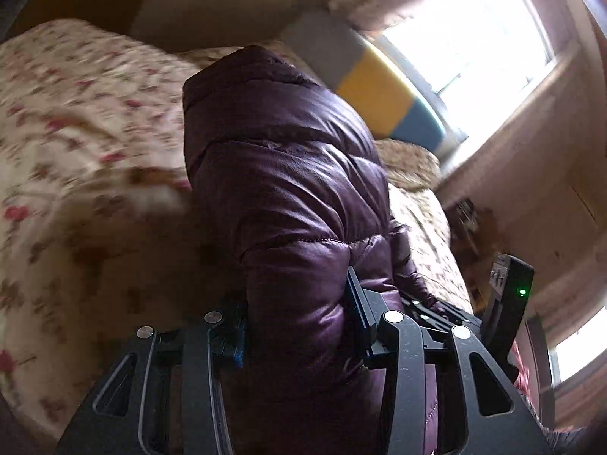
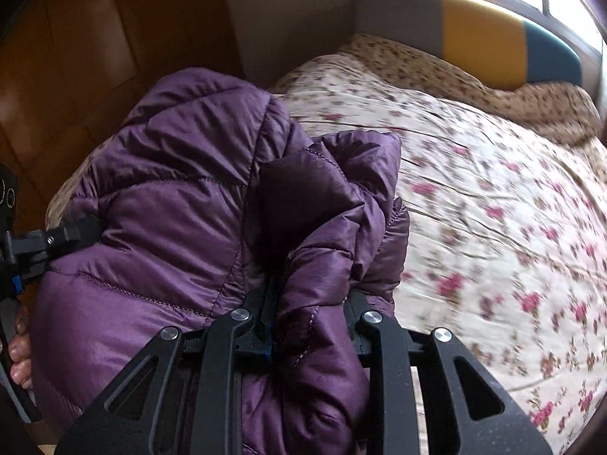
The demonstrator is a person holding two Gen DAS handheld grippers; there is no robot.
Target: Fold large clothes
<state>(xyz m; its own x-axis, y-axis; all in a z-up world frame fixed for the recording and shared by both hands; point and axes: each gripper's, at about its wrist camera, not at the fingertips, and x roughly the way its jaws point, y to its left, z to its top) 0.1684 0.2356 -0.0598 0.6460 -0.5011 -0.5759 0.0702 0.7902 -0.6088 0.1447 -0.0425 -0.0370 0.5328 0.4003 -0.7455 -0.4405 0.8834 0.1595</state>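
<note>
Blown-out window (image 1: 474, 38) glare, motion-blurred bedspread (image 1: 76, 113), fisheye edges

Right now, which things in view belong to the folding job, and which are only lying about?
Belonging to the job:
- purple puffer jacket
- left gripper, shut on the jacket
- right gripper, shut on the jacket

Only lying about:
- floral bedspread
- grey, yellow and blue headboard
- window

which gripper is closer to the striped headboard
Hard to call; the right gripper probably is. Both grippers clamp the purple puffer jacket over the floral bed, with the headboard far behind. The left gripper views it past the jacket.
</note>
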